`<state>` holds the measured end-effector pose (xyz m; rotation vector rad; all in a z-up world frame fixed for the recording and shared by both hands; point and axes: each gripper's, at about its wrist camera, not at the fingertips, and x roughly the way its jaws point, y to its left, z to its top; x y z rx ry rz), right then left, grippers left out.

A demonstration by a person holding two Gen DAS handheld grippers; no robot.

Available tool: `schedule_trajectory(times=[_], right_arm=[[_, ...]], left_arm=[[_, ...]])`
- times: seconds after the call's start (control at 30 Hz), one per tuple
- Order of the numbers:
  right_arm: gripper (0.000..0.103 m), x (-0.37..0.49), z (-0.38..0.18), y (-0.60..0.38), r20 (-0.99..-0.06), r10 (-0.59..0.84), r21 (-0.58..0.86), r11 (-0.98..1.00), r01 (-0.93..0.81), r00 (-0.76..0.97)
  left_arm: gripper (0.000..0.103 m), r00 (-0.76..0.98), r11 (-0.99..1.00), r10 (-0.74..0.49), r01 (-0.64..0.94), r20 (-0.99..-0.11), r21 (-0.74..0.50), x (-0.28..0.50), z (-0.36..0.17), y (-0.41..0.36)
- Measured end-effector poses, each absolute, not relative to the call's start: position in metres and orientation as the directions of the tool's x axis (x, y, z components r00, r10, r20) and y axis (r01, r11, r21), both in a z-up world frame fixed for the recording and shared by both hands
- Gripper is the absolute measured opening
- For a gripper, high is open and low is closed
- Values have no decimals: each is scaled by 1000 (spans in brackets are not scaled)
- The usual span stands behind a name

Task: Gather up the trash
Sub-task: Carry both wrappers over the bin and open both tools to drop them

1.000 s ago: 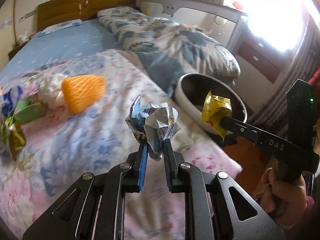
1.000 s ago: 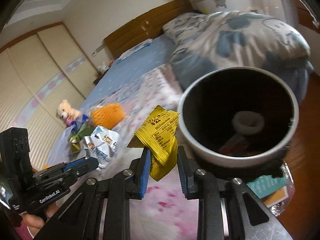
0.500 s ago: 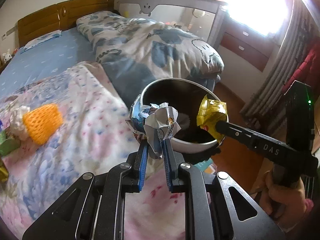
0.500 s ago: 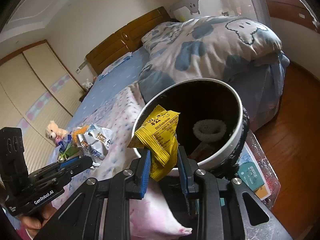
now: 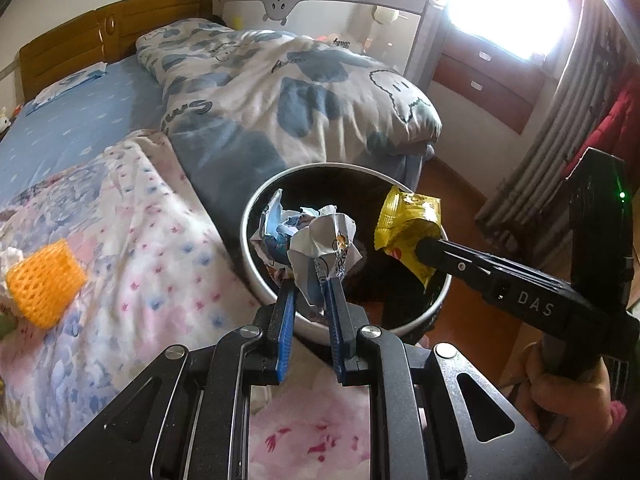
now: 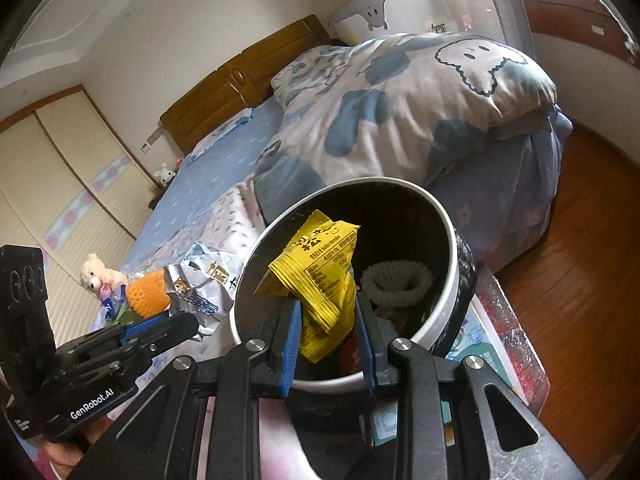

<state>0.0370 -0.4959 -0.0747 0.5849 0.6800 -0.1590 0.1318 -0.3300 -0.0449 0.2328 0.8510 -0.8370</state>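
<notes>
bin (image 5: 256, 280) beside bed (image 5: 132, 240), wrappers (image 5: 316, 248) above bin

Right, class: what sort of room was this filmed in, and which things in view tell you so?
Most likely a home bedroom. A bed with a brown wooden headboard fills the view, a rumpled blue-and-white patterned duvet lies heaped on it, and cream sliding wardrobe doors line the far wall.

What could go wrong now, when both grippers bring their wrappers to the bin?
1. The left gripper holds the crumpled silver wrapper near the bin rim at the bed side; released there, it may fall on the bed.
2. The right gripper with the yellow packet is close by; the two could collide.
</notes>
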Motion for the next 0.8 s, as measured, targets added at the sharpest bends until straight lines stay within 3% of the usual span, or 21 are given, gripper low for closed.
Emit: schedule_trajectory(times=[0.5,0.57,0.7,0.8], right_arm=[[31,54,-80,-515,-655,49,452,825,339,754],[40,56,-80,-516,-657,49,453,824,342,752],[43,55,-80,-518,-657,45,459,816,351,753],[54,54,-80,-517,-654,44,463,813,353,756]], left_arm=[[20,361,664,-544,737,-757,-126,143,-51,-347],[29,361,674,-536,727,-763,-130,146,-54,-345],[34,359,685,-542,712,-760,-152,147,-56,-336],[41,369,697,-545,698,-753,-162,143,-56,-326]])
